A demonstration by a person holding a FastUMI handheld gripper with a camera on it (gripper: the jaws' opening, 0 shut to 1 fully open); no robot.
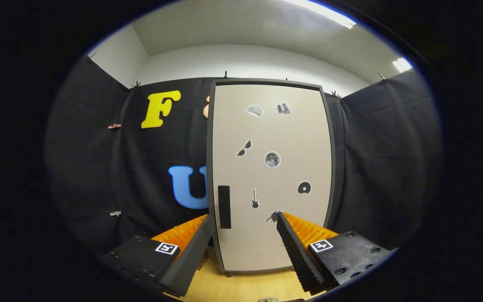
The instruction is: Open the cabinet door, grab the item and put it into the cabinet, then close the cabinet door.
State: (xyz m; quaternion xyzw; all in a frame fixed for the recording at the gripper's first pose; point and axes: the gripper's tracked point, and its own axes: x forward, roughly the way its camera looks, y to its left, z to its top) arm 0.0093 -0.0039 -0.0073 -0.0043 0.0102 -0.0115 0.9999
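A tall cabinet point(292, 138) with a pale door in a dark frame stands upright on a wooden table, straight ahead of my fingers. The door is shut and carries several small stickers. A dark vertical handle point(224, 206) sits near the door's lower left edge, just beyond my left fingertip. My gripper point(245, 220) is open, its fingers spread wide with nothing between them, pointing at the lower part of the door. A small bit of some object point(268, 299) shows at the table's near edge below the fingers; I cannot tell what it is.
The wooden table point(245, 285) runs from under the fingers to the cabinet's foot. Black cloth walls point(392, 167) close in on the left, right and behind the cabinet. A small brownish thing point(202, 263) lies by the cabinet's left foot, partly hidden by my left finger.
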